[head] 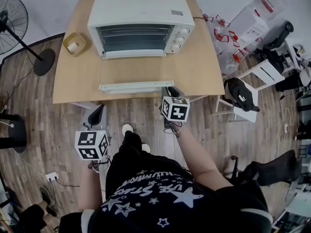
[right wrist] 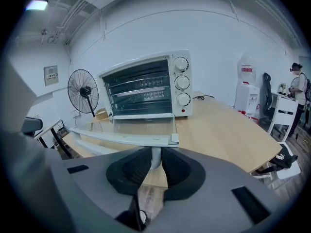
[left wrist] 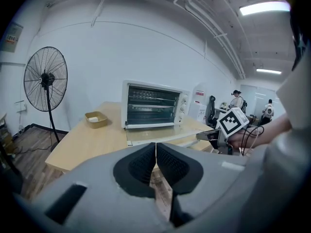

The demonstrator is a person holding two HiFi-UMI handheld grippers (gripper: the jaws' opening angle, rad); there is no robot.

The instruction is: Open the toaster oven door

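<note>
**Toaster oven door (head: 136,73) down flat, right tongs (right wrist: 155,160) clamped on its handle (head: 136,86)**

The white toaster oven (head: 141,21) sits at the far side of a pale wooden worktop (head: 204,67). Its glass door is dropped level toward the person, and the wire racks inside are in plain sight. A small grey label on the oven's top (head: 177,12) is too small to read, and no print shows by the three dials (right wrist: 182,82). A red-and-white label on the water dispenser (right wrist: 246,84) behind is just as illegible. The pale lettering among the stars on the person's dark shirt (head: 146,193) cannot be read with certainty.

The long white handle runs along the door's near edge, close to the worktop's front. At the handle's right end the right tongs grip the short white post under the bar, with both dark pads pressed against it. The left tongs (left wrist: 156,152) hang low over the wood floor, well short of the worktop and apart from the door, pads together with nothing between them. A small tan tray (head: 74,43) sits left of the oven, and a black pedestal fan (head: 12,16) stands beyond the worktop's left edge.
</note>
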